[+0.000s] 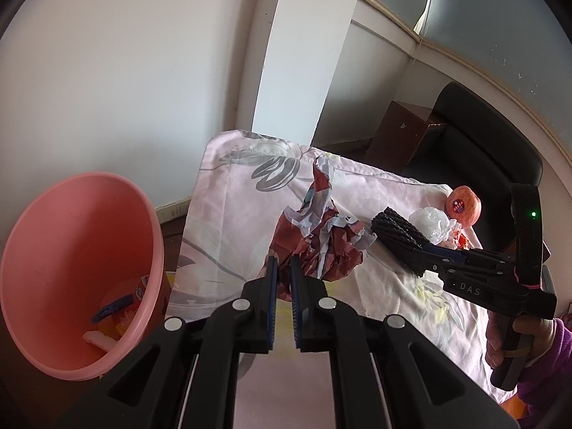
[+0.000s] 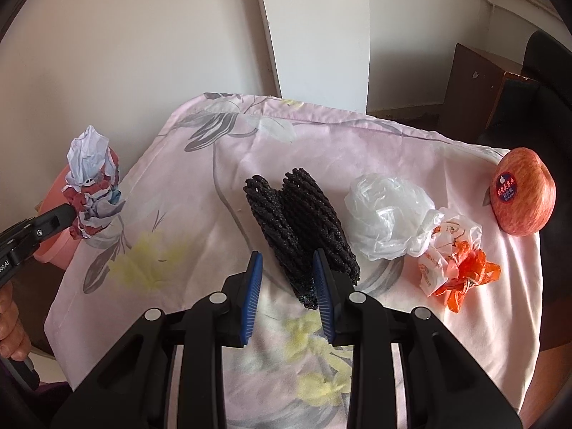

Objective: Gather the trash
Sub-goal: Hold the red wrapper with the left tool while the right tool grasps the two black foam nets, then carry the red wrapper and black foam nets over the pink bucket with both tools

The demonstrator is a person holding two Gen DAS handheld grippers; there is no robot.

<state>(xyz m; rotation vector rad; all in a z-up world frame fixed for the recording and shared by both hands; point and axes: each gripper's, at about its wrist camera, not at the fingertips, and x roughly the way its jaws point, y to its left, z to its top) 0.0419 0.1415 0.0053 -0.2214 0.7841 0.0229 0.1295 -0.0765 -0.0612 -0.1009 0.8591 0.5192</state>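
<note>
Pink flowered cloth (image 2: 321,136) spread over the table. Pink bin (image 1: 71,268) at nine o'clock off the cloth's edge, scraps inside. Left gripper (image 1: 282,271) clamped tight on crumpled red-and-white paper (image 1: 318,236), raised above the cloth. Right gripper (image 2: 286,279) part open around black foam netting (image 2: 300,221); grip not clear. White bag (image 2: 386,214), orange wrapper (image 2: 461,271), apple (image 2: 523,193) toward three o'clock.

A smooth pink plastic bucket (image 1: 82,275) stands beside soft floral cotton cloth (image 2: 321,136). Crumpled red-and-white paper (image 1: 321,239) looks matt; the black foam netting (image 2: 304,228) looks rough.
</note>
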